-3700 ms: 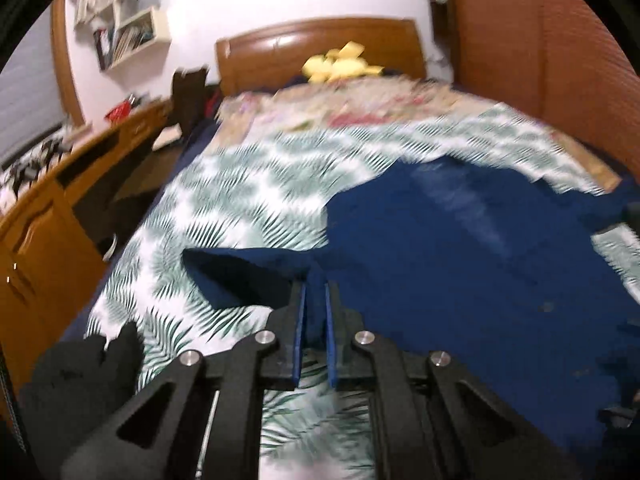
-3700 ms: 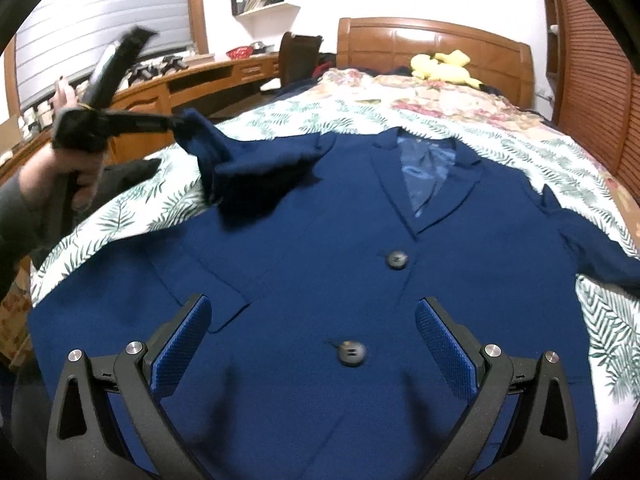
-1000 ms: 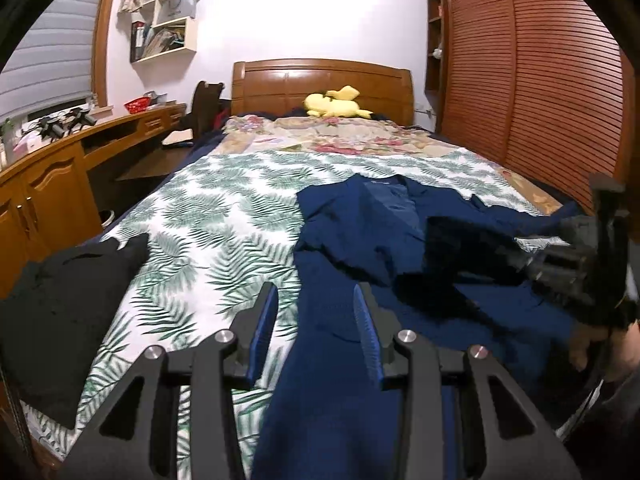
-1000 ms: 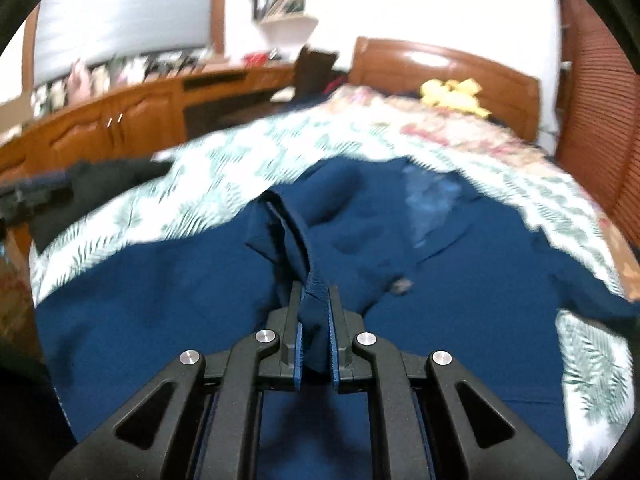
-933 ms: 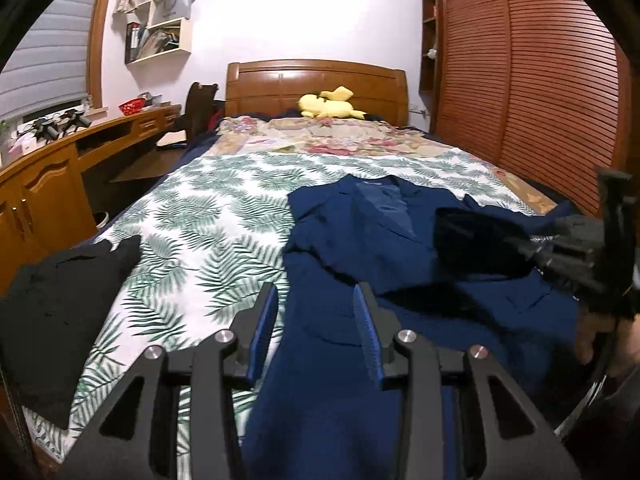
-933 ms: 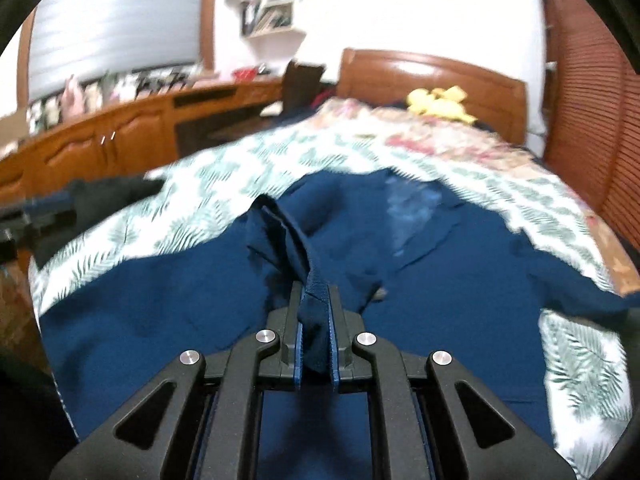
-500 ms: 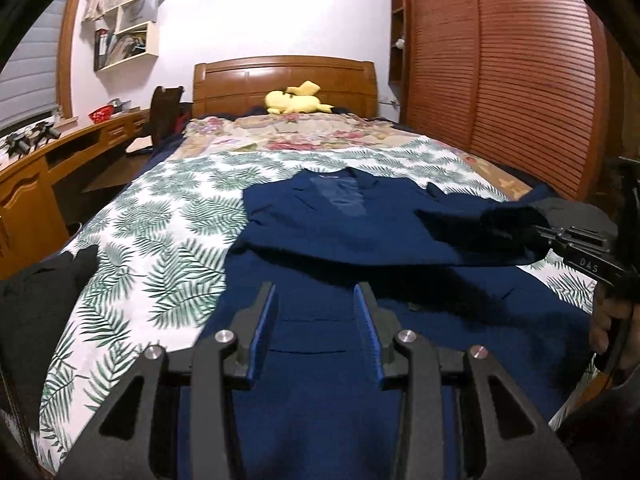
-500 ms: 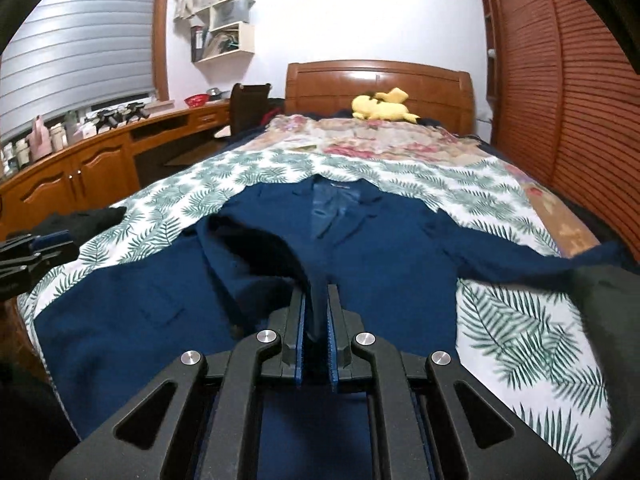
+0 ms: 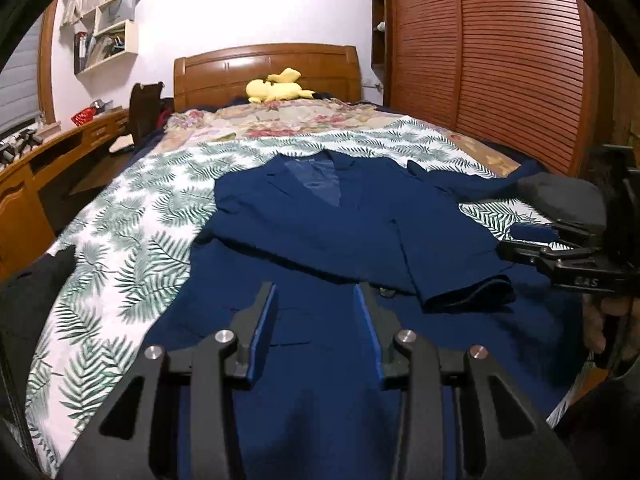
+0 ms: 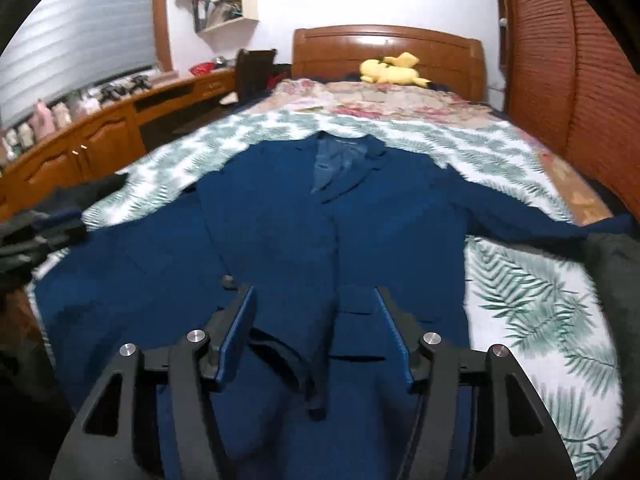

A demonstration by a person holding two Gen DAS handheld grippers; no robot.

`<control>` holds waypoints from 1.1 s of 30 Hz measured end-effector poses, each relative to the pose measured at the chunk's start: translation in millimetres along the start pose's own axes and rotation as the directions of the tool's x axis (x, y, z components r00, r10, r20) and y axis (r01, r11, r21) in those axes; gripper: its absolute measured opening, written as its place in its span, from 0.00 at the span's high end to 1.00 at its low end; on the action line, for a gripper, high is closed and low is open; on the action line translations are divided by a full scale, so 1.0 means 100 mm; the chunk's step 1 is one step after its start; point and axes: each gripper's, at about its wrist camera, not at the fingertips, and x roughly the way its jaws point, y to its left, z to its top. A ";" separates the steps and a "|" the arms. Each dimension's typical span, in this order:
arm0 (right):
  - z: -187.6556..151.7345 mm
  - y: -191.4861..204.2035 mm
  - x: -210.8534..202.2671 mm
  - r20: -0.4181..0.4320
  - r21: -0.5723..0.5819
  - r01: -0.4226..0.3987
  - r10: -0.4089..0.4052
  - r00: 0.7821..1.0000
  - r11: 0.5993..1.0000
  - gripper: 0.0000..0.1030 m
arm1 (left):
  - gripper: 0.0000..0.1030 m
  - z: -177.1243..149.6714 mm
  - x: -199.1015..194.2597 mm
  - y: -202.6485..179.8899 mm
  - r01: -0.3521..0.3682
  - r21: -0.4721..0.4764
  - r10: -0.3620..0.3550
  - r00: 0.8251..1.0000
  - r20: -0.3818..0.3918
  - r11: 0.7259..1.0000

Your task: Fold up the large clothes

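Note:
A navy blue suit jacket (image 9: pixel 320 232) lies face up on the bed, collar toward the headboard; it also shows in the right wrist view (image 10: pixel 320 216). One sleeve (image 9: pixel 460 280) is folded across its front, the cuff lying at the right. The other sleeve (image 10: pixel 520 216) stretches out to the right. My left gripper (image 9: pixel 315 296) is open and empty above the jacket's lower front. My right gripper (image 10: pixel 314 300) is open and empty just above the folded sleeve; it also shows at the right in the left wrist view (image 9: pixel 532 236).
The bed has a leaf-print sheet (image 9: pixel 132 240) and a wooden headboard (image 9: pixel 264 68) with a yellow plush toy (image 9: pixel 276 88). Dark clothing (image 9: pixel 36 288) lies at the left edge. A wooden desk (image 10: pixel 92 140) runs along the left, a slatted wardrobe (image 9: pixel 500 64) along the right.
My right gripper carried the sleeve across the jacket's front, then opened and let it go; the sleeve now lies flat. My left gripper stays open over the hem.

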 end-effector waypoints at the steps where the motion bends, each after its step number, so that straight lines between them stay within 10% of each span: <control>1: -0.01 0.03 0.03 -0.001 -0.002 -0.025 0.025 1.000 1.000 0.41 | 0.63 0.01 0.05 0.00 -0.001 0.005 0.001 1.000 0.000 1.000; 17: -0.20 0.46 0.83 -0.196 -0.153 -0.044 0.013 0.981 0.987 0.42 | 0.64 -0.14 0.69 0.23 0.001 -0.011 -0.001 1.000 -0.002 1.000; 23: -0.25 0.47 0.85 -0.175 -0.174 0.006 -0.037 0.984 0.985 0.90 | 0.64 -0.18 0.63 0.23 0.016 -0.014 -0.016 0.999 0.035 1.000; 33: -0.01 0.07 0.37 -0.047 -0.049 0.187 -0.190 0.981 0.981 0.93 | 0.64 -0.19 0.63 0.31 0.050 -0.049 -0.048 0.998 0.036 0.998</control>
